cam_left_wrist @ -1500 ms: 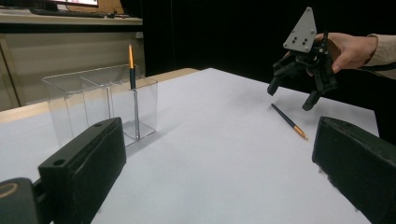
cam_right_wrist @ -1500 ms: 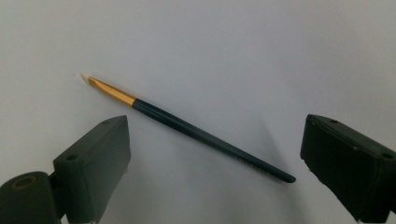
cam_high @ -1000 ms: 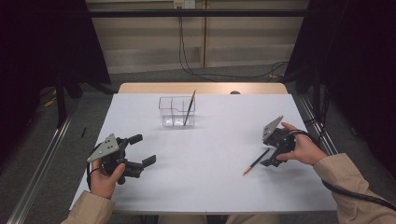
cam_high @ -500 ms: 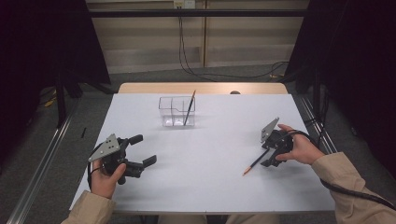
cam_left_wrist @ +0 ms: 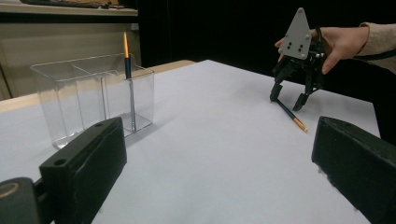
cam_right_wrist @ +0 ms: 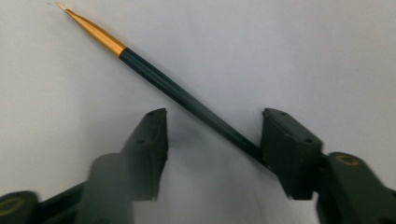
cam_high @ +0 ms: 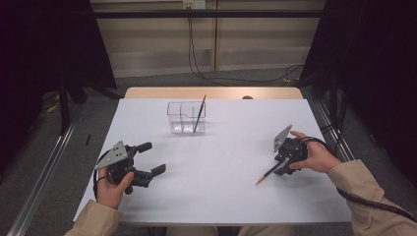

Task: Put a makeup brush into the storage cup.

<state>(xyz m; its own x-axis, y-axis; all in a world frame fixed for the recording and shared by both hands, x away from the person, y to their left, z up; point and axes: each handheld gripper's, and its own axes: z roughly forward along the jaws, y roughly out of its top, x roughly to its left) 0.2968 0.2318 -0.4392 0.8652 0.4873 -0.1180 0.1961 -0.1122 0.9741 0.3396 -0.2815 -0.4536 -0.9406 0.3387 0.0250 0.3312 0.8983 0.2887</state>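
While no writing shows, right gripper (cam_right_wrist: 212,140) straddles the pencil (cam_right_wrist: 187,100).

Even overhead light falls on the white counter (cam_high: 216,162), which reads bright against dark surroundings on both sides. Shadows near the clear box (cam_high: 187,118) are soft and faint. In the right gripper view the near jaw is blurred, while the pencil (cam_right_wrist: 187,100) stays sharp and glare-free.

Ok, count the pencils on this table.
2. One pencil stands in the clear holder; the other pencil lies flat between the right gripper's closing jaws, not yet clamped.
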